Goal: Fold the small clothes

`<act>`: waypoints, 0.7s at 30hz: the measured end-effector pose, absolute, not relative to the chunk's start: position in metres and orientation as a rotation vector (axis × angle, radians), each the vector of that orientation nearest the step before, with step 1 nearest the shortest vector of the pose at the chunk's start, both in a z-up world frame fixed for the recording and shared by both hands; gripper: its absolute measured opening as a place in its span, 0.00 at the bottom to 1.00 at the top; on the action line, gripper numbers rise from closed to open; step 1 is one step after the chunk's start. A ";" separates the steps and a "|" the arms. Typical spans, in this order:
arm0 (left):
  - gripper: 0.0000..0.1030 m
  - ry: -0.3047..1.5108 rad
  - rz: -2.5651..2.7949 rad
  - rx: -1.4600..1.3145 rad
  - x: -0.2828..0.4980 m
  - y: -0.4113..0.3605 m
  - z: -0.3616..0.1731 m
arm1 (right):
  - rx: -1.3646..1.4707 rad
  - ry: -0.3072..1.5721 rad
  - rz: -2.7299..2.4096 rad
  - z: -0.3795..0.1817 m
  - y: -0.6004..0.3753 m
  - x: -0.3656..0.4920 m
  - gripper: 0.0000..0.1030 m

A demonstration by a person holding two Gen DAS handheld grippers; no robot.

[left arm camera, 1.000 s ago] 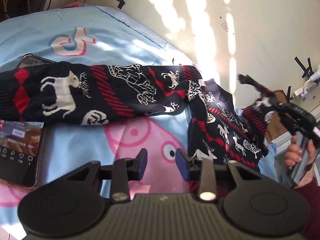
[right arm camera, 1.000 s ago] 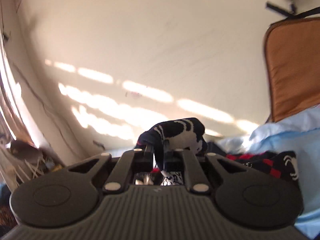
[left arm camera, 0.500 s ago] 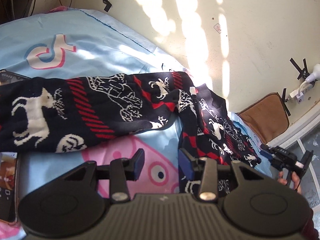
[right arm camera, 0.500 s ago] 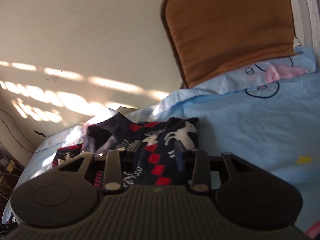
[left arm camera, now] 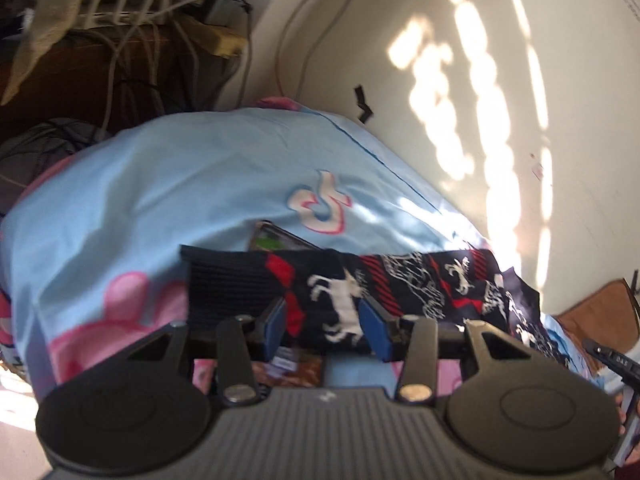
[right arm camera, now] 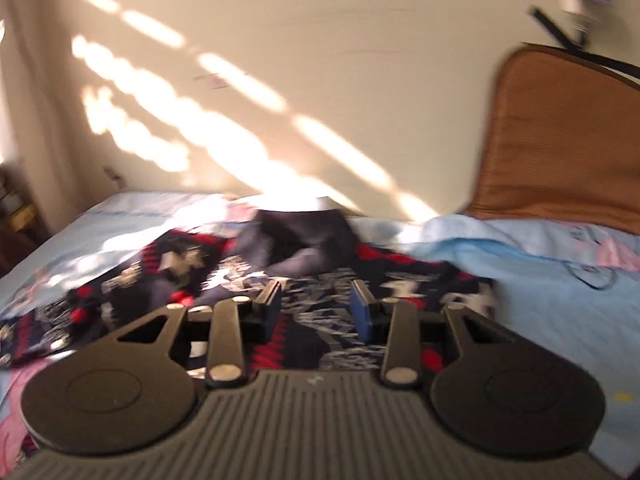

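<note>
Left gripper (left arm camera: 326, 330): two black fingers with blue pads, standing apart and widening, nothing clamped, only the dark garment behind the gap; right gripper (right arm camera: 314, 310): same build, blue pads apart and widening too, nothing pinched, hovering over patterned cloth; right-wrist view blurred by motion.

Knitted garment (left arm camera: 360, 292): navy, soft, strewn across the bed in a long band; ribbed plain cuff at the left end; red diamonds, red diagonal stripes, white reindeer and finer white line figures along the rest; far end bunched and turned near the wall. Same knit in the right-wrist view (right arm camera: 304, 280), rumpled, a plain dark fold raised in the middle, lying between the wall and the right gripper.

Bedsheet (left arm camera: 160, 184): light blue, smooth, faintly creased, printed with pink cartoon shapes; a pink-and-white looped mark (left arm camera: 320, 206) printed on it, not readable as a word.

One phone (left arm camera: 276, 240) half under the garment's upper edge; a second flat printed item just under the left fingers, too blurred to name. One brown woven cushion (right arm camera: 560, 136), rounded corners, upright against the cream wall. Several pale cables (left arm camera: 132, 20) in the dark corner; small black tape pieces (left arm camera: 362, 104) on the wall.
</note>
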State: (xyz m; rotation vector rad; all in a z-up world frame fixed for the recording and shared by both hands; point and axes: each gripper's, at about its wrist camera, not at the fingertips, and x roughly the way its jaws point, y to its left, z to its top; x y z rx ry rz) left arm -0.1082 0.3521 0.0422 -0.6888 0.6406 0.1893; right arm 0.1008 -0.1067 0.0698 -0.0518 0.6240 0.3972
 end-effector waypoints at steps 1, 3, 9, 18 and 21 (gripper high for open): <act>0.40 0.628 0.203 -0.703 -0.115 0.360 0.041 | -0.089 0.635 0.453 0.065 -0.082 0.101 0.39; 0.40 0.612 0.213 -0.718 -0.124 0.369 0.040 | -0.159 0.655 0.514 0.053 -0.046 0.104 0.40; 0.44 0.588 0.236 -0.713 -0.139 0.395 0.033 | -0.330 0.695 0.476 0.012 0.011 0.131 0.43; 0.48 0.594 0.224 -0.734 -0.130 0.419 0.017 | -0.262 0.772 0.544 0.018 0.012 0.129 0.46; 0.49 0.595 0.199 -0.732 -0.125 0.422 0.015 | -0.390 0.765 0.479 0.001 0.029 0.125 0.22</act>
